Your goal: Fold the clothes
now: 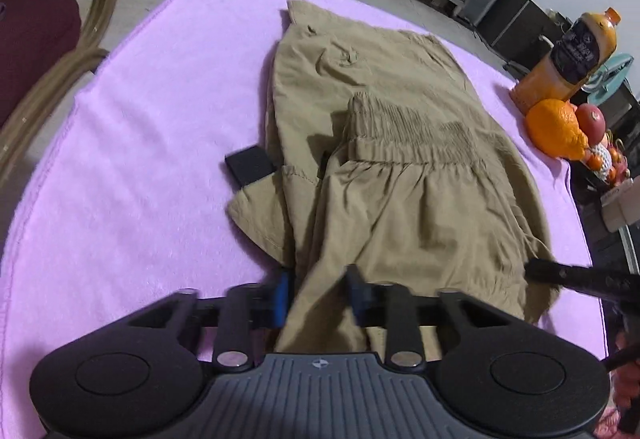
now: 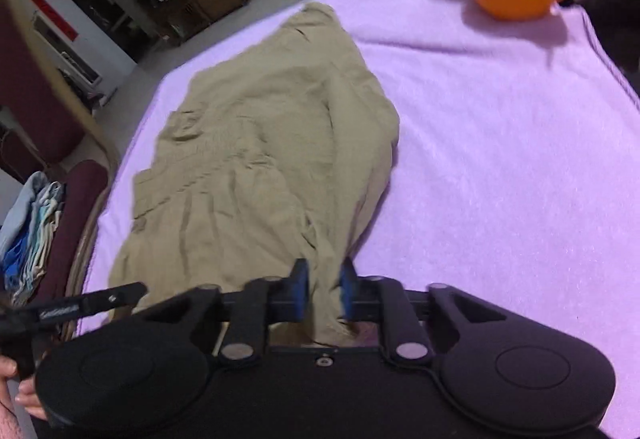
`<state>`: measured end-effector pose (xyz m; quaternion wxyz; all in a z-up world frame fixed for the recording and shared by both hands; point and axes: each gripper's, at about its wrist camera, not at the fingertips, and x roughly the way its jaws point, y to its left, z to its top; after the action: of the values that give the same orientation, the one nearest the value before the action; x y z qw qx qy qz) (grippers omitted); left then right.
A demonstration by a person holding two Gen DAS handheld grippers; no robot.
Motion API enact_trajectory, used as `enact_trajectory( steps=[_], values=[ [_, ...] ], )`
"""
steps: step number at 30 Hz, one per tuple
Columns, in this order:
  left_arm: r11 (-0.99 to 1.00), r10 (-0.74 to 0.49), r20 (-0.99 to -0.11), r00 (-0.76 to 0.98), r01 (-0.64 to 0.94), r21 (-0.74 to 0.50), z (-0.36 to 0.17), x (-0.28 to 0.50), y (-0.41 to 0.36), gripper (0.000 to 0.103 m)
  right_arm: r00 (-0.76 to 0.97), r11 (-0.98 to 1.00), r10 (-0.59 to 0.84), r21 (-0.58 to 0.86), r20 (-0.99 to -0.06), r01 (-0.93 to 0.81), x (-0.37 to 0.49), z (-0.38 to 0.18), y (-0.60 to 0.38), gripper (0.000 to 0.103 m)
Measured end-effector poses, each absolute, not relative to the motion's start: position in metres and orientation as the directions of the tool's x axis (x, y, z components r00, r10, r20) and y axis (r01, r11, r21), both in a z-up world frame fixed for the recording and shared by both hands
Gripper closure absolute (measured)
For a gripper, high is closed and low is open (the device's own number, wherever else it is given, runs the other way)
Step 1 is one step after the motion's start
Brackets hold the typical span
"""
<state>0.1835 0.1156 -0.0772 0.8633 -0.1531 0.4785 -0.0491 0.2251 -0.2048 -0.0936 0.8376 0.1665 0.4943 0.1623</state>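
A khaki garment (image 1: 380, 79) with an elastic waistband (image 1: 408, 131) lies crumpled on a purple towel (image 1: 140, 159), its near part doubled over the rest. My left gripper (image 1: 320, 295) is shut on the garment's near edge, with cloth pinched between the blue pads. In the right wrist view the same garment (image 2: 260, 143) stretches away to the left, and my right gripper (image 2: 324, 291) is shut on another bunch of its near edge. A black finger of the right gripper (image 1: 560, 275) shows at the right of the left wrist view.
An orange (image 1: 554, 131), an apple (image 1: 592, 119) and a juice bottle (image 1: 576, 51) stand at the towel's right edge. A small black object (image 1: 248, 169) pokes out from under the garment. A maroon chair (image 2: 80, 199) with a pile of clothes (image 2: 32, 231) stands at the left.
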Motion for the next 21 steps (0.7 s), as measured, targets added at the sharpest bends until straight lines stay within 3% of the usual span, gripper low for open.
enact_trajectory(
  steps=[3, 5, 6, 7, 11, 12, 13, 17, 19, 21],
  values=[
    [0.941, -0.272, -0.782, 0.561, -0.017, -0.339, -0.057, 0.173, 0.117, 0.089, 0.489, 0.886, 0.439, 0.453, -0.753, -0.097, 0.205, -0.073, -0.210, 0.093],
    [0.946, -0.270, -0.802, 0.532, -0.011, -0.325, -0.060, 0.169, 0.114, 0.083, 0.476, 0.888, 0.431, 0.453, -0.767, -0.074, 0.196, -0.072, -0.219, 0.093],
    [0.954, -0.249, -0.824, 0.508, -0.016, -0.298, -0.065, 0.170, 0.112, 0.074, 0.453, 0.896, 0.417, 0.440, -0.788, -0.060, 0.194, -0.078, -0.221, 0.090],
    [0.967, -0.209, -0.849, 0.485, -0.026, -0.253, -0.072, 0.173, 0.108, 0.068, 0.429, 0.904, 0.402, 0.426, -0.809, -0.045, 0.193, -0.084, -0.223, 0.084],
    [0.982, -0.142, -0.817, 0.559, -0.027, -0.189, -0.054, 0.157, 0.112, 0.068, 0.448, 0.925, 0.349, 0.380, -0.823, -0.022, 0.188, -0.077, -0.229, 0.055],
    [0.984, -0.131, -0.785, 0.606, -0.019, -0.179, -0.044, 0.149, 0.114, 0.065, 0.484, 0.931, 0.331, 0.363, -0.810, -0.030, 0.183, -0.064, -0.231, 0.035],
    [0.984, -0.133, -0.753, 0.645, -0.004, -0.176, -0.037, 0.143, 0.115, 0.065, 0.517, 0.937, 0.316, 0.346, -0.795, -0.041, 0.179, -0.052, -0.233, 0.022],
    [0.982, -0.186, -0.697, 0.693, 0.107, -0.155, -0.028, 0.151, 0.100, 0.062, 0.550, 0.920, 0.380, 0.365, -0.744, -0.142, 0.191, -0.029, -0.228, 0.024],
    [0.983, -0.174, -0.711, 0.681, 0.166, -0.082, -0.035, 0.169, 0.081, 0.062, 0.514, 0.886, 0.459, 0.419, -0.724, -0.200, 0.205, -0.030, -0.219, 0.036],
    [0.982, -0.133, -0.738, 0.662, 0.188, -0.008, -0.048, 0.188, 0.069, 0.062, 0.455, 0.859, 0.512, 0.446, -0.729, -0.252, 0.222, -0.041, -0.203, 0.039]
  ],
)
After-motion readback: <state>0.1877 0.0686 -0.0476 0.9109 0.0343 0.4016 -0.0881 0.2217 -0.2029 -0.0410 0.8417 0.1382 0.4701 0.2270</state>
